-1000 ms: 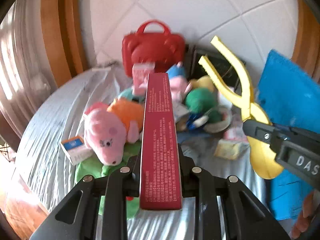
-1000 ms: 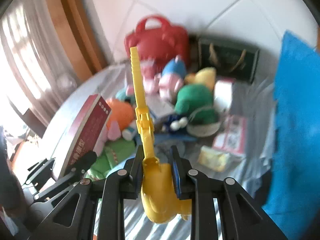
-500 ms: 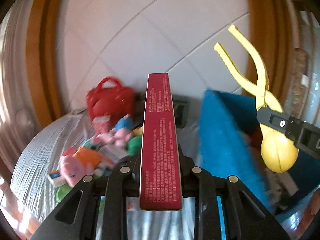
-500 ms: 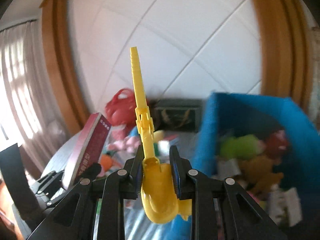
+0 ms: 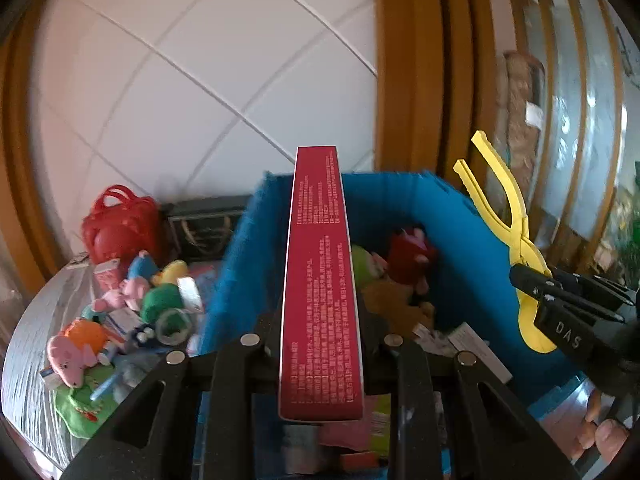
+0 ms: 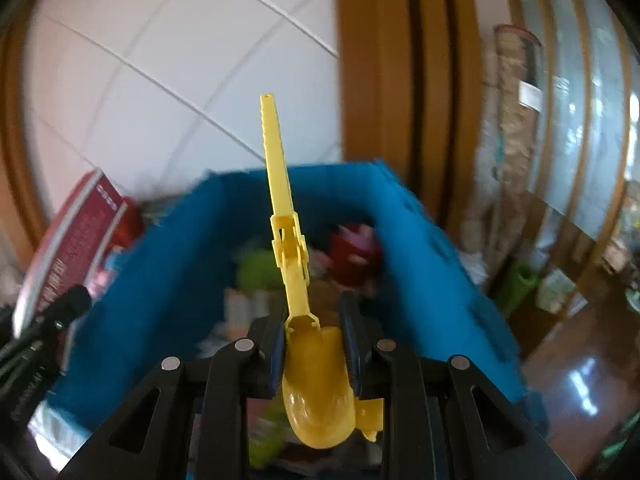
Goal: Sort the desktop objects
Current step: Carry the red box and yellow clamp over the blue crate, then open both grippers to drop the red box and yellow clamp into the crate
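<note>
Left gripper point(image 5: 322, 344) clamps a long red box point(image 5: 320, 280) above the blue bin point(image 5: 460, 232). Right gripper point(image 6: 314, 354) grips yellow tongs point(image 6: 316, 368) over that bin, handles pointing up.

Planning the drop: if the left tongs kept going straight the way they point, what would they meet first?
Probably the toys inside the blue bin; depth is unclear. The left tongs grip a red box.

blurred: blue bin point(image 6: 192, 280) contents | cut off: fingers point(image 5: 600, 436)

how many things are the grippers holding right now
2: a long red box clamped in the left gripper, and a yellow plastic clamp toy in the right gripper, both over the blue bin.
</note>
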### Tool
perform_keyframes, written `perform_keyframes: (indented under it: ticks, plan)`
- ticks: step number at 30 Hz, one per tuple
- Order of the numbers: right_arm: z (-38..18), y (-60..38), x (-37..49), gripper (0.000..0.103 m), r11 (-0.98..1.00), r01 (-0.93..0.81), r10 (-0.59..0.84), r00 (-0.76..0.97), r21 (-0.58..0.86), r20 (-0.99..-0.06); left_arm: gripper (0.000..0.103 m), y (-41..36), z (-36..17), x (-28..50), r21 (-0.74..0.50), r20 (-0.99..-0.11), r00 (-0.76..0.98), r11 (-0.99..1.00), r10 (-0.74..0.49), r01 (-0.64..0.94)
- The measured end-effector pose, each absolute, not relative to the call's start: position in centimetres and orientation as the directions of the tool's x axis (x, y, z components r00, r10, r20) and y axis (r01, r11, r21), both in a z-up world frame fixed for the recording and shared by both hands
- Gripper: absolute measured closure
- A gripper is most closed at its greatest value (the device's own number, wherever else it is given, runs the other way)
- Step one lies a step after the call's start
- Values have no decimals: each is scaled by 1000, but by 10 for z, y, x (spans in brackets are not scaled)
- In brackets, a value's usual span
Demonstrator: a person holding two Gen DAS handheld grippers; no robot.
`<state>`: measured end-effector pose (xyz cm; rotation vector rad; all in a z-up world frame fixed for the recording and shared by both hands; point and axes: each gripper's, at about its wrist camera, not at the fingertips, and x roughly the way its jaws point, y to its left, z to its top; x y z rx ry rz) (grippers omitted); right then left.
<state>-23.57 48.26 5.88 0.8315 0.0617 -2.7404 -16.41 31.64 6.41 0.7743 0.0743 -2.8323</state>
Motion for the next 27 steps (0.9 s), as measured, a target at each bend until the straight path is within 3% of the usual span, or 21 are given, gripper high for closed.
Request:
perform_keyframes:
  ticks: [8, 27]
  plan:
    - [26, 511, -254, 79, -967, 256, -211, -762, 14, -612, 79, 350, 44, -192, 46, -575, -797, -980, -185, 194]
    - [11, 518, -268, 79, -963, 266, -185, -751, -34, -634, 78, 358, 38, -203, 87, -583, -782, -974, -219, 208]
